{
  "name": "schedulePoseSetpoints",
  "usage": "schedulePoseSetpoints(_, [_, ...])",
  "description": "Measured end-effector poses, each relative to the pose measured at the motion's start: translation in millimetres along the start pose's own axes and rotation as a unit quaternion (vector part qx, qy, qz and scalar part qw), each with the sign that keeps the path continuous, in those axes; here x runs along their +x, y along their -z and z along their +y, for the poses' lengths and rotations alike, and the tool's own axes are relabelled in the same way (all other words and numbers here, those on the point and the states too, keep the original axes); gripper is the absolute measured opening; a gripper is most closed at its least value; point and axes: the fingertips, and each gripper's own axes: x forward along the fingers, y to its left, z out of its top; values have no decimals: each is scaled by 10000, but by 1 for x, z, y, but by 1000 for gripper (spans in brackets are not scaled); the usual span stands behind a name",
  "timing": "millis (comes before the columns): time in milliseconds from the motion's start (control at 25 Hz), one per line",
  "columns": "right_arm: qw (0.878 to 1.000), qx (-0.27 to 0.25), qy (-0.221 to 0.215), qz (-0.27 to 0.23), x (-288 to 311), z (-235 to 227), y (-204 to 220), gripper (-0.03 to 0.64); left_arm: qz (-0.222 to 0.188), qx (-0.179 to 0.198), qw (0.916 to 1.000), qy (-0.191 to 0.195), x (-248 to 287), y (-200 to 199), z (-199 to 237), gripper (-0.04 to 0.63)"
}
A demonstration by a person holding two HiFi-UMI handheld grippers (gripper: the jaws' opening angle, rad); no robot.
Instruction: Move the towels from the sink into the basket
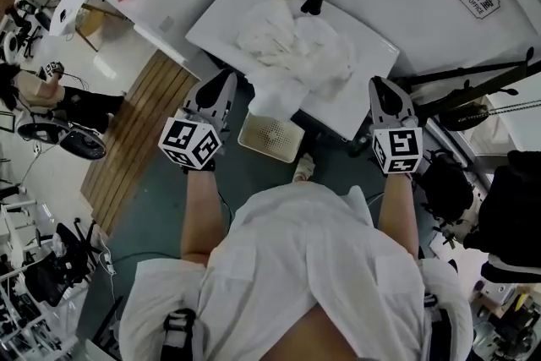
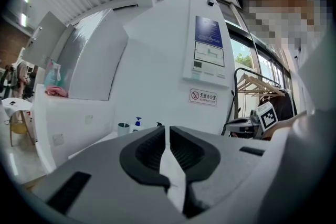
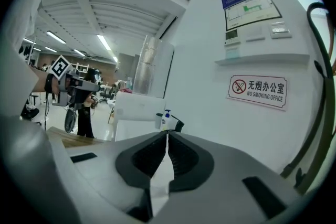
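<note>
The towels [image 1: 296,51] are white crumpled cloth, soft and matt, on a smooth, glossy white surface [image 1: 224,13]. At 6 o'clock from them the basket [image 1: 270,137] is beige perforated plastic; at 8 o'clock, slatted planks [image 1: 135,139] look like bare wood. The left gripper [image 2: 168,131] is matt grey plastic, jaws ribbed black.

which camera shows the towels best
The head view: it looks down on the white towels heaped in the sink, with nothing in front of them. Both gripper views look across the counter top; no towel can be made out in them.
</note>
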Motion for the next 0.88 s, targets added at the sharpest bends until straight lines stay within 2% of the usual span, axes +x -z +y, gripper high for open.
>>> schedulePoseSetpoints(400, [9989,-23,-458,-53,42,-25,9,32,-47,127,9995,-281,39,0,2,32])
schedulePoseSetpoints(640, [9965,47,-834,52,72,-13,21,37,69,113,9991,-400,44,13,6,32])
schedulePoseSetpoints(720, [9951,37,-985,119,85,-4,26,67,83,97,9989,-448,45,16,11,32])
schedulePoseSetpoints(760, [9943,37,-1055,159,92,0,28,110,95,88,9988,-475,45,18,14,32])
schedulePoseSetpoints(880, [9920,61,-1237,248,116,16,31,127,149,65,9983,-551,44,25,27,32])
